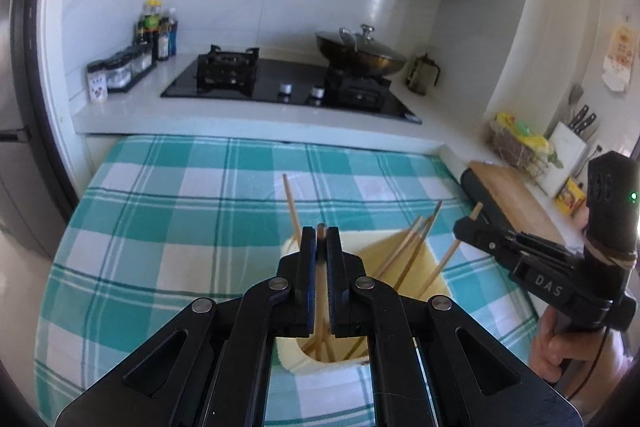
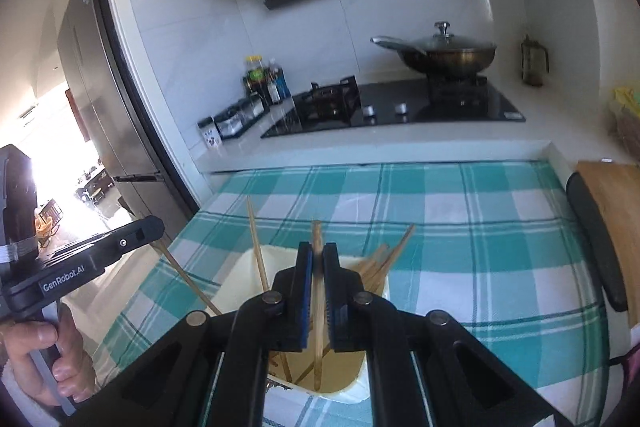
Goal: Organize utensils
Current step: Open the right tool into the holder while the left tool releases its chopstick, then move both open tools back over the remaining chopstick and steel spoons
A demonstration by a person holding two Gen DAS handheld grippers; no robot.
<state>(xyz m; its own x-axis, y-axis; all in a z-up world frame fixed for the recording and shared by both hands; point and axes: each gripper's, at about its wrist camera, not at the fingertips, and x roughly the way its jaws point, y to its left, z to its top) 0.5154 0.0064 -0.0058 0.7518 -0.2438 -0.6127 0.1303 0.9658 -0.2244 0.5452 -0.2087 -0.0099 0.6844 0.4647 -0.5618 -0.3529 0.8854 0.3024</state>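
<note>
A cream holder (image 1: 384,251) (image 2: 344,383) stands on the teal checked cloth (image 1: 200,211) (image 2: 460,227) with several wooden chopsticks (image 1: 404,259) (image 2: 384,263) leaning in it. My left gripper (image 1: 320,233) is shut on one chopstick (image 1: 320,303) whose lower end is inside the holder. My right gripper (image 2: 317,251) is shut on another chopstick (image 2: 317,307), also standing in the holder. In the left wrist view the right gripper (image 1: 468,223) shows at the right, holding its chopstick (image 1: 448,259). In the right wrist view the left gripper (image 2: 154,227) shows at the left.
Behind the cloth a raised counter holds a black gas hob (image 1: 288,83) (image 2: 400,107) with a lidded wok (image 1: 360,51) (image 2: 444,51), and condiment bottles (image 1: 156,31) at the left. A wooden cutting board (image 1: 512,195) (image 2: 612,203) lies right of the cloth. A fridge (image 2: 104,99) stands at the left.
</note>
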